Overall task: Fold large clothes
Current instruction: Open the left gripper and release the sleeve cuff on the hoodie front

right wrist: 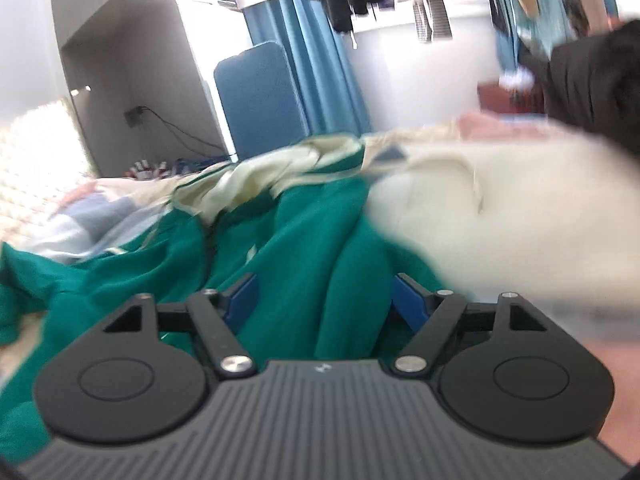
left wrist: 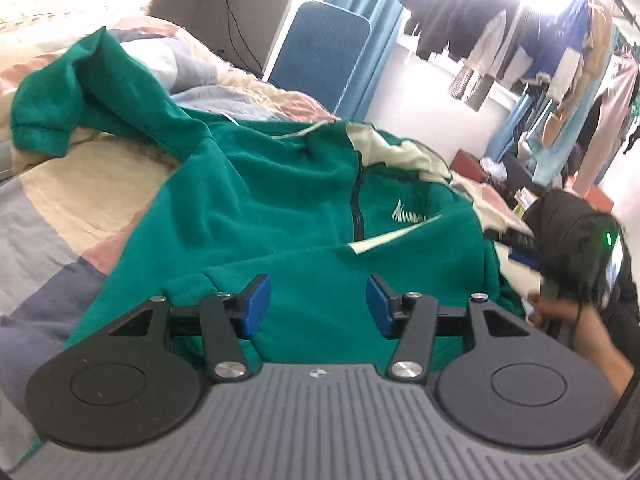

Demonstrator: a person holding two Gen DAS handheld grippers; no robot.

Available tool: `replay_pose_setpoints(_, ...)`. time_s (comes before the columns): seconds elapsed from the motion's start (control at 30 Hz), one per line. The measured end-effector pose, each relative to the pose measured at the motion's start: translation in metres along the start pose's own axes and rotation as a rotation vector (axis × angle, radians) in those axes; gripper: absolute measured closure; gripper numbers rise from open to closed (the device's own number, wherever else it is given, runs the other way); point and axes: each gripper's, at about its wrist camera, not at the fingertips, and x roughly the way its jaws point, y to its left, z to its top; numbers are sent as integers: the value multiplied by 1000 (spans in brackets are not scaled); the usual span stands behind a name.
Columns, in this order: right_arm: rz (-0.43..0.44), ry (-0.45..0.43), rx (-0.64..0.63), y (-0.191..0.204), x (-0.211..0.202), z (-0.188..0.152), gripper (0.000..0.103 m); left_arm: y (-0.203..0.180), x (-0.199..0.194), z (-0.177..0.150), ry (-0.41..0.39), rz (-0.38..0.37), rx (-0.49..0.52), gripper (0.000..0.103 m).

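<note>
On the patchwork quilt-covered bed (left wrist: 60,208) lies the green fleece zip jacket with cream lining (left wrist: 280,184), one sleeve flung toward the far-left edge. Left gripper (left wrist: 318,306) hovers above its hem, jaws spread, empty. Right gripper (right wrist: 322,304) jaws spread; green folds lie between them, unpinched.

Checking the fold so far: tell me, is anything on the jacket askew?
Yes. The green fleece jacket lies crooked on the bed: its left sleeve sprawls away, bunched and twisted, and the cream-lined hood is rumpled.
</note>
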Motion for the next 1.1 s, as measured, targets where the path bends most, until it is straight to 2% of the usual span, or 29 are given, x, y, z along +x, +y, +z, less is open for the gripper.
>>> replay_pose_setpoints(0.07,-27,39,-70,4,20,6,28,-4,11,-3,7,5,26,44)
replay_pose_setpoints(0.13,-74,134,-172,12,44,5,29,-7,23,-5,27,10,47,44)
replay_pose_setpoints(0.2,-47,190,-240,17,59,-1,29,-8,34,-6,44,15,59,44)
replay_pose_setpoints(0.23,-62,204,-286,21,61,-4,36,-10,39,-6,54,21,68,44)
replay_pose_setpoints(0.27,-68,206,-331,25,64,-6,51,-11,43,-7,61,25,79,44)
replay_pose_setpoints(0.3,-71,199,-356,29,63,-6,57,-12,46,-8,63,24,87,44)
replay_pose_setpoints(0.37,-104,161,-377,33,57,1,89,-13,51,-10,60,18,104,44)
replay_pose_setpoints(0.53,-215,47,-307,7,47,29,92,-19,63,-13,64,1,133,44)
replay_pose_setpoints(0.6,-269,51,-274,-15,56,33,94,-21,73,-15,76,0,135,44)
replay_pose_setpoints(0.73,-284,80,-182,-49,70,25,95,-24,91,-20,95,19,154,44)
replay_pose_setpoints(0.87,-231,55,-128,-61,70,18,95,-29,103,-23,126,49,184,45)
replay_pose_setpoints(1.1,-165,52,-30,-61,46,24,92,-34,109,-23,129,74,211,45)
